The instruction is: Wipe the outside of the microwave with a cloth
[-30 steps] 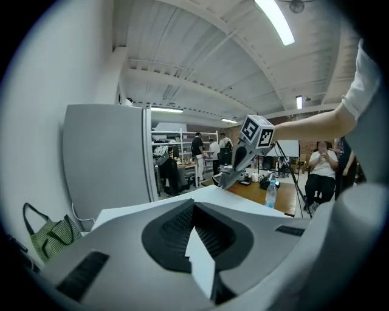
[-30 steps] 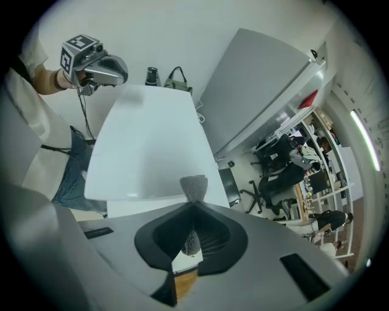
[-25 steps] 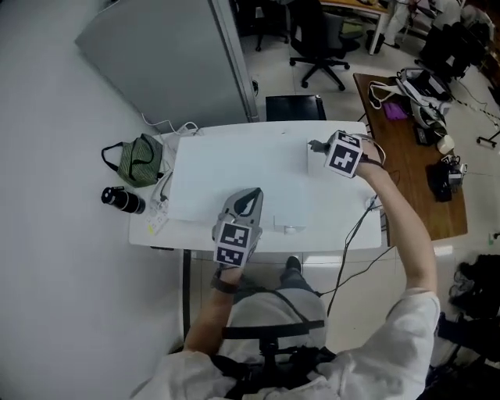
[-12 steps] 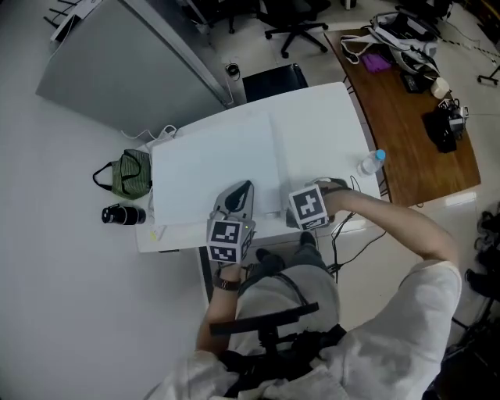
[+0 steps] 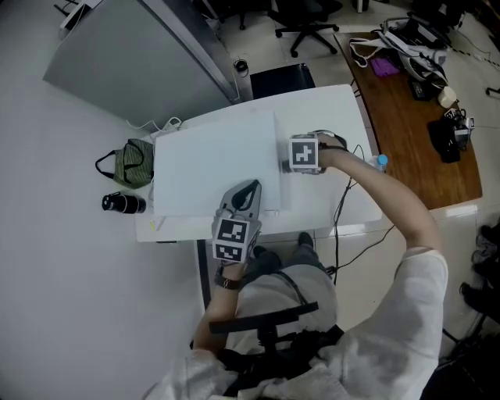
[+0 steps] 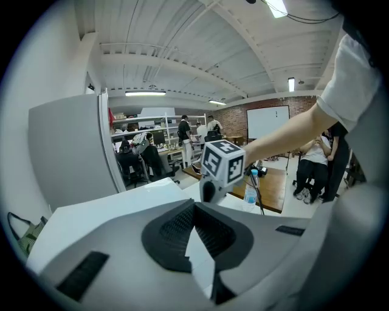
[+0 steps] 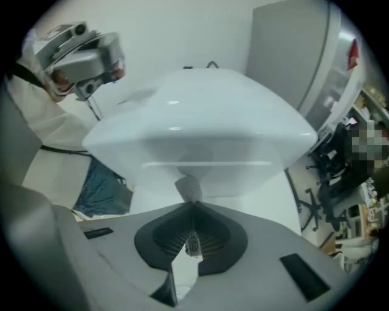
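Note:
The white microwave (image 5: 211, 160) stands on a white table (image 5: 332, 195), seen from above. My right gripper (image 5: 287, 164) is at the microwave's right side, pointing at it. In the right gripper view the right gripper (image 7: 193, 209) is shut on a small pale cloth (image 7: 189, 188), whose end pokes out toward the microwave's white wall (image 7: 200, 121). My left gripper (image 5: 248, 189) rests over the microwave's front edge. The left gripper (image 6: 194, 205) has its jaws shut with nothing between them, and the right gripper's marker cube (image 6: 222, 163) shows beyond.
A green bag (image 5: 133, 162) and a black cylinder (image 5: 123, 204) lie left of the microwave. A water bottle (image 5: 378, 162) and a cable sit at the table's right edge. A wooden desk (image 5: 410, 117), office chairs (image 5: 308, 19) and a grey partition (image 5: 125, 62) stand around.
My right gripper swept from the microwave's far right down to the table's front edge, then back up along the microwave's right side. The left gripper has hardly moved.

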Demonstrator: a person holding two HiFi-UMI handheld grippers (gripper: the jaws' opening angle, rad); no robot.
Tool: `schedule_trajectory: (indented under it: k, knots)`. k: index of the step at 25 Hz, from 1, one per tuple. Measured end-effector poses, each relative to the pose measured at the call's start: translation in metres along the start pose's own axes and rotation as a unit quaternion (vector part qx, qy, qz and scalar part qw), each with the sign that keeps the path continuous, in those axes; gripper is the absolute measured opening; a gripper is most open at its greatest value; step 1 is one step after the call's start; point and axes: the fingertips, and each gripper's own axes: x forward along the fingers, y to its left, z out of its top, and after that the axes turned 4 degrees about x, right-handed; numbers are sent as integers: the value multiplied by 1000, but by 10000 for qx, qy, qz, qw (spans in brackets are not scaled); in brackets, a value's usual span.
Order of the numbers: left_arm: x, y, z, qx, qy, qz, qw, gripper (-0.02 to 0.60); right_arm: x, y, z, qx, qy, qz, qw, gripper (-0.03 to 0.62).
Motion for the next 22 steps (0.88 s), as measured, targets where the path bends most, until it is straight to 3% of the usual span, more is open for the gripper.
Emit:
schedule_trajectory:
  k: [3, 6, 8, 10, 13, 16, 18, 20, 22]
  knots:
    - [-1, 8, -1, -31, 13, 66, 10000, 23, 5, -57, 10, 213, 36, -583, 9981, 6]
    - [2, 12, -3, -67, 38, 139, 9999, 23, 1, -107, 0, 291, 475, -1648, 9848, 6]
    - [5, 14, -4, -134, 67, 143, 9998, 23, 5, -113, -2, 442, 471, -1758, 9823, 6]
    - [9, 17, -5, -221, 92, 134, 9996, 23, 21, -84, -4, 403, 484, -1249, 9902, 6]
    - [15, 21, -7, -320, 96, 138, 9993, 23, 48, -2, -12, -355, 607, -267, 9972, 6]
    - [23, 21, -7, -301, 118, 131, 9994, 23, 69, 103, -24, -1274, 543, 865, 9866, 6]
    - [27, 22, -6, -288, 137, 131, 9994, 23, 72, 162, -28, -1516, 455, 1511, 9758, 6]
    - [30, 21, -5, -276, 157, 111, 9994, 23, 72, 197, -31, -1641, 293, 1990, 9657, 6]
    - [34, 21, -4, -269, 170, 93, 9995, 23, 77, 199, -41, -1529, 309, 2108, 9650, 6]
